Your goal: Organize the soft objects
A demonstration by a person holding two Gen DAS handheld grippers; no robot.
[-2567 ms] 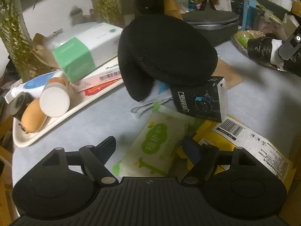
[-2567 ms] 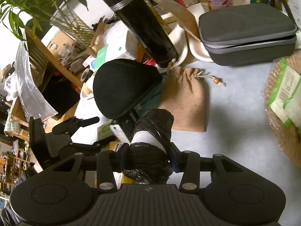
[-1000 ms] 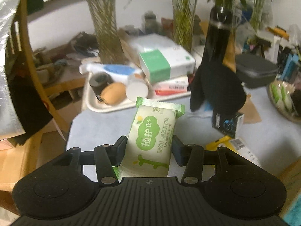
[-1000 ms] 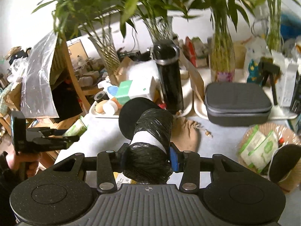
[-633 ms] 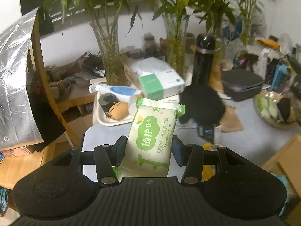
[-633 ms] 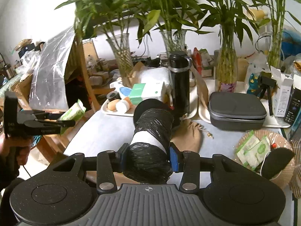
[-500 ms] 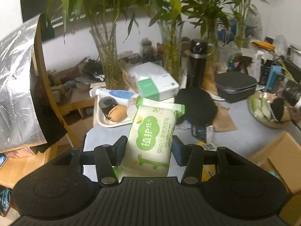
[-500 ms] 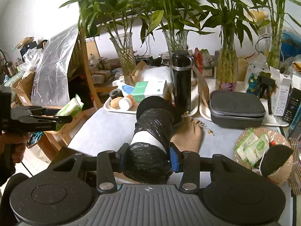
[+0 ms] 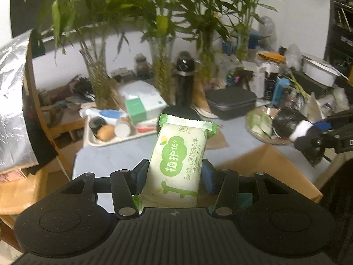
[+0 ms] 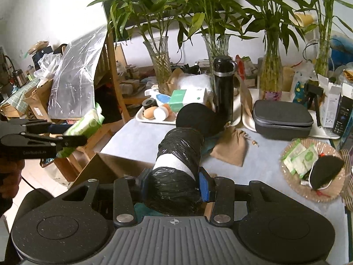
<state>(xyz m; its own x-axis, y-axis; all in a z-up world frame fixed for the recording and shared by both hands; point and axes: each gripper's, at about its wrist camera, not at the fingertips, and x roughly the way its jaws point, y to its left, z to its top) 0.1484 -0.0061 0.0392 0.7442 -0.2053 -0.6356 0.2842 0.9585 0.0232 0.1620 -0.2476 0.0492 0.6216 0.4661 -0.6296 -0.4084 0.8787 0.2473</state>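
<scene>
surroundings: black bottle (image 10: 224, 90) and gray case (image 10: 282, 119) standing behind a black cushion (image 10: 197, 119) on the table (image 10: 136, 141) | containers: wicker basket (image 10: 286, 176) holding green packets (image 10: 300, 156) | left gripper (image 9: 174, 175) clamping a green soap pack (image 9: 178, 161) in the air | right gripper (image 10: 174, 186) squeezing a black bag roll (image 10: 178, 161) above the table's near edge
</scene>
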